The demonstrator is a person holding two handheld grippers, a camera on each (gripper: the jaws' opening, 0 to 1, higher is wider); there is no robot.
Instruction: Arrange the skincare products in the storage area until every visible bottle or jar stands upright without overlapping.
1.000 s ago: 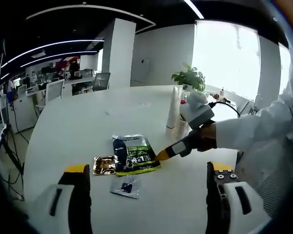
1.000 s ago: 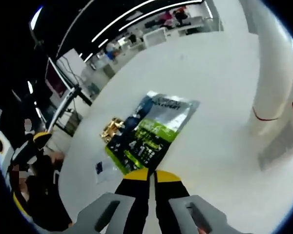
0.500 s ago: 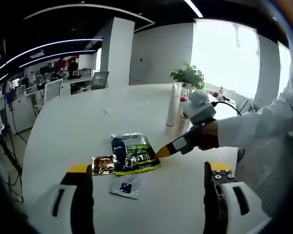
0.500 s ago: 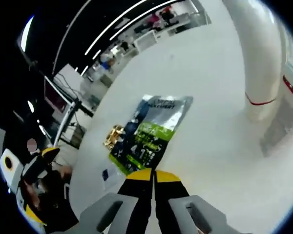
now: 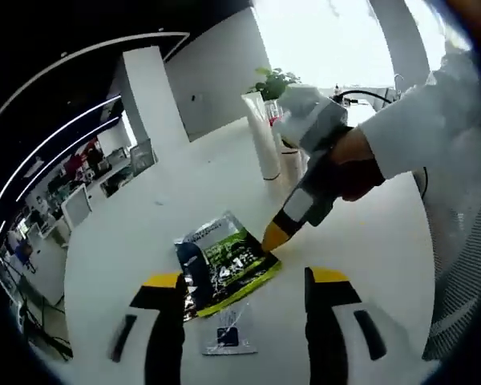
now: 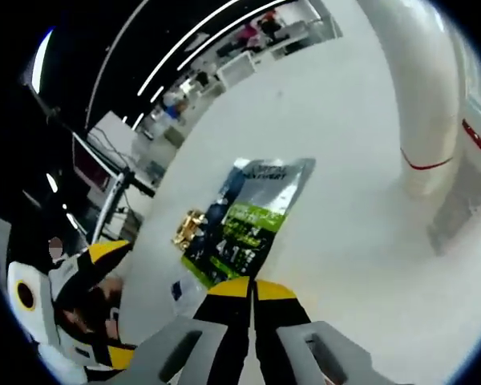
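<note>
On the white table [image 5: 144,233], right tongs [image 6: 251,282] together at green pouch [image 6: 244,228] edge; left tongs [image 5: 244,279] apart.

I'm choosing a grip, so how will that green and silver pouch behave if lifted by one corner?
The green and silver pouch lies flat on the white table and looks thin, so it will probably flop and sag. Its foil surface looks glossy, so it may slip. The right gripper, shut at its edge, would likely slide it before lifting it.
</note>
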